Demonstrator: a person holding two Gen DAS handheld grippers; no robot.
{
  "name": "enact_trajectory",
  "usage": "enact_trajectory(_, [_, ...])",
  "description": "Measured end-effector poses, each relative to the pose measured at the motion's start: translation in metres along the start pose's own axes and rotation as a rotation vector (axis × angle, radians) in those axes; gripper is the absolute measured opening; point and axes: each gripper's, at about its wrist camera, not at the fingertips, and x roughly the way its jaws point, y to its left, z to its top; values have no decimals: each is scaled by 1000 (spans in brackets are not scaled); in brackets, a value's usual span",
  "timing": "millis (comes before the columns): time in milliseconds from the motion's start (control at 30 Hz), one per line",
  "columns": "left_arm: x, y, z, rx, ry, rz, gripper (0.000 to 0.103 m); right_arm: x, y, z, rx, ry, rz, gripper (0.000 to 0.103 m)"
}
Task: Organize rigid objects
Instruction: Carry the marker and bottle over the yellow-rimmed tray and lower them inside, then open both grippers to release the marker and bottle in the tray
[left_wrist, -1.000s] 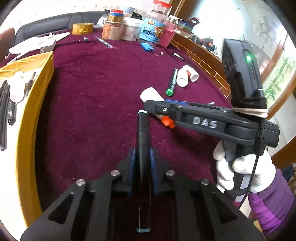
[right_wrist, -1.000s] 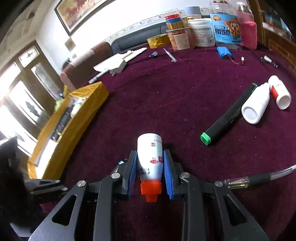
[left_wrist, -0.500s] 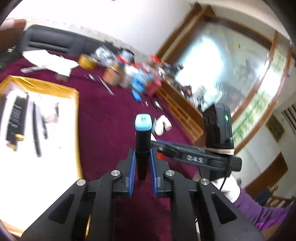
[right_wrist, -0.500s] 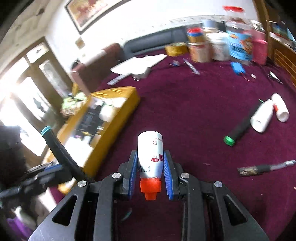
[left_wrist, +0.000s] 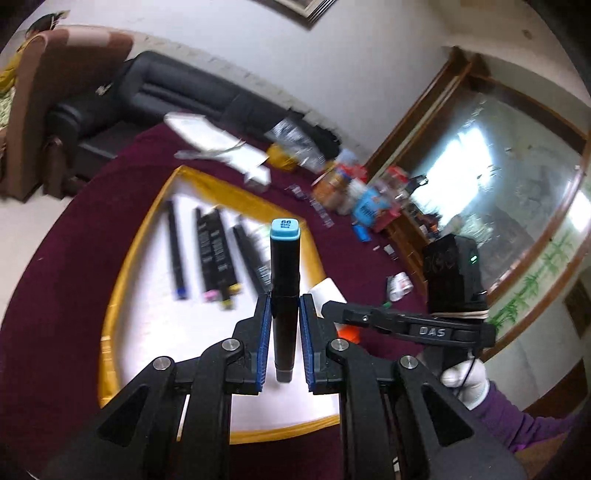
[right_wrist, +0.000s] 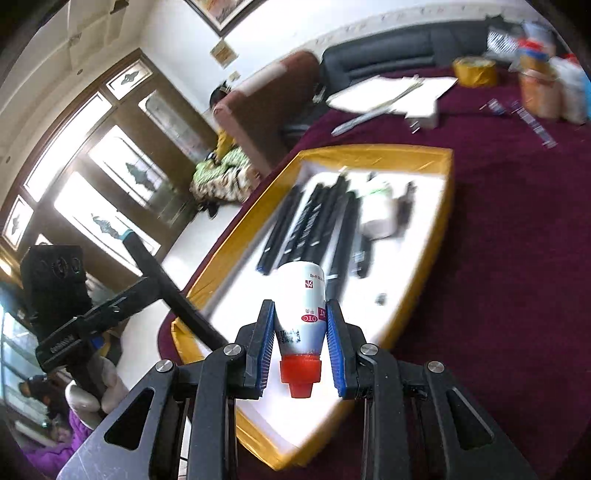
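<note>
My left gripper (left_wrist: 283, 306) is shut on a black marker with a light-blue cap (left_wrist: 283, 280), held upright above the yellow-rimmed white tray (left_wrist: 155, 218). My right gripper (right_wrist: 300, 317) is shut on a small white bottle with a red-orange cap (right_wrist: 301, 306), the cap toward the camera, also over the tray (right_wrist: 439, 206). Several black markers (left_wrist: 218, 254) lie side by side in the tray, with a pale bottle (right_wrist: 376, 206) beside them. The right gripper (left_wrist: 328, 307) reaches in from the right in the left wrist view; the left gripper (right_wrist: 127, 301) with its marker (right_wrist: 162, 280) shows at left in the right wrist view.
The tray sits on a round table with a dark red cloth (right_wrist: 517, 258). Jars, tape and containers (left_wrist: 354, 192) crowd the far edge, next to white paper (right_wrist: 388, 92). A dark sofa (left_wrist: 166, 96) and a brown armchair (right_wrist: 266, 99) stand beyond. A gloved hand (left_wrist: 465, 380) holds the right gripper.
Both grippers have swung left from the open cloth to above the yellow tray, each still holding its object. The loose marker and bottles on the cloth have left the right wrist view.
</note>
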Motion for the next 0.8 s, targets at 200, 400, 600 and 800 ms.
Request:
enact_trajectory(200, [22, 38, 5, -107, 66, 31, 14, 57, 29, -2, -15, 121, 7, 24])
enact_trajectory(400, [44, 63, 12, -187, 115, 53, 15, 87, 44, -2, -20, 180, -27, 24])
enact_trajectory(600, [50, 47, 8, -96, 157, 137, 15, 100, 44, -10, 7, 239, 20, 24])
enact_trajectory(800, [31, 33, 7, 1, 121, 286, 35, 114, 58, -18, -51, 243, -10, 25])
